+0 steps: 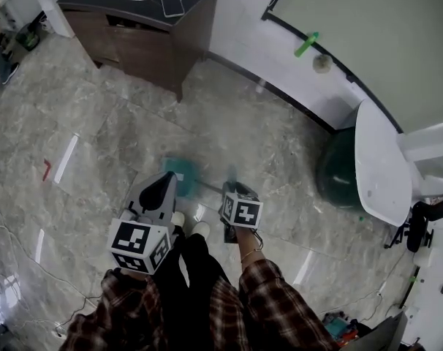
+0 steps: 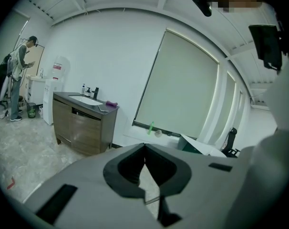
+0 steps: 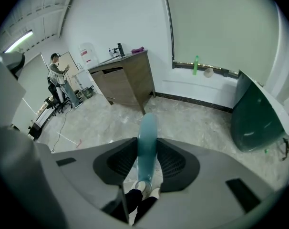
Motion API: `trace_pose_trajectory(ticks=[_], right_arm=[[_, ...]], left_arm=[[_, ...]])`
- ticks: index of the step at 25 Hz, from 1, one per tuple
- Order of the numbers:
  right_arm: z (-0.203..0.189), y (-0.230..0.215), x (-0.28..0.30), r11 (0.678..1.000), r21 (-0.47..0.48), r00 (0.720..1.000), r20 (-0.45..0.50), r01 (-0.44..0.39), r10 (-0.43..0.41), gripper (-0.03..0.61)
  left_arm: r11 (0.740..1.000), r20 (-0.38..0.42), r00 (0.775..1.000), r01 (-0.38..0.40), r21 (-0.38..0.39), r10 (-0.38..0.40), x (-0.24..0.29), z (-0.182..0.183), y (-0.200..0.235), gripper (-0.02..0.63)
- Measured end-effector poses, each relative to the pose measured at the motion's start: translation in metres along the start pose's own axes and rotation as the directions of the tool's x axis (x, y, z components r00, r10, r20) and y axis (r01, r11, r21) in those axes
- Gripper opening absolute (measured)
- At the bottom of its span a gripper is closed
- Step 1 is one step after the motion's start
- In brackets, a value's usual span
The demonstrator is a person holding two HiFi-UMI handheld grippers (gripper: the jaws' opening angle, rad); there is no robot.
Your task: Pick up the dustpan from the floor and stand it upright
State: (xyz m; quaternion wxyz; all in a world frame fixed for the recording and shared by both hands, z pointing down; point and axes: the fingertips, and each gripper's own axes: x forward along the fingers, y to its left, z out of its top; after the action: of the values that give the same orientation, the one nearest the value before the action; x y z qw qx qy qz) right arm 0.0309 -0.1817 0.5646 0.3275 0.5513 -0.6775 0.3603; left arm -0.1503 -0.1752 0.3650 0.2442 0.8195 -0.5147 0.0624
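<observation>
Head view. Nearest the lens are the person's plaid sleeves (image 1: 265, 298). Beyond them the left gripper (image 1: 163, 181) hangs over the marble floor (image 1: 97, 137), and the right gripper (image 1: 232, 190) is level with it. The teal dustpan (image 1: 181, 169) lies low just ahead of the white shoes (image 1: 188, 224). Its handle (image 1: 209, 188) slants back to the right gripper. Blur hides whether the pan touches the floor.

Left gripper view. The jaws are pressed together with nothing between them, and they point at the sink cabinet (image 2: 82, 123). This gripper seems kept aside as a spare, since the job needs only one grip.

Right gripper view. The jaws pinch the handle (image 3: 147, 142) partway along its length, and the rounded end pokes out past them. The shoes (image 3: 144, 191) show below. A hold on the shaft rather than the pan gives leverage, so the likely step is swinging the pan up onto its edge (the grip looks centred, though a smooth handle could twist). A person (image 3: 58, 78) stands far off by the wall.
</observation>
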Motion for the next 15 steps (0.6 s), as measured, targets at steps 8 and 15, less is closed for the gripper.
trace_pose_trajectory(ticks=[8, 15], right_arm=[[-0.004, -0.012, -0.014, 1.000, -0.011, 1.000, 0.027, 0.014, -0.013, 0.121], [0.020, -0.009, -0.054, 0.999, -0.006, 0.985, 0.169, -0.032, 0.032, 0.120]], left_arm=[[1.000, 0.023, 1.000, 0.010, 0.009, -0.010, -0.006, 0.011, -0.006, 0.011], [0.997, 0.031, 0.997, 0.075, 0.023, -0.075, 0.001, 0.018, -0.037, 0.011]])
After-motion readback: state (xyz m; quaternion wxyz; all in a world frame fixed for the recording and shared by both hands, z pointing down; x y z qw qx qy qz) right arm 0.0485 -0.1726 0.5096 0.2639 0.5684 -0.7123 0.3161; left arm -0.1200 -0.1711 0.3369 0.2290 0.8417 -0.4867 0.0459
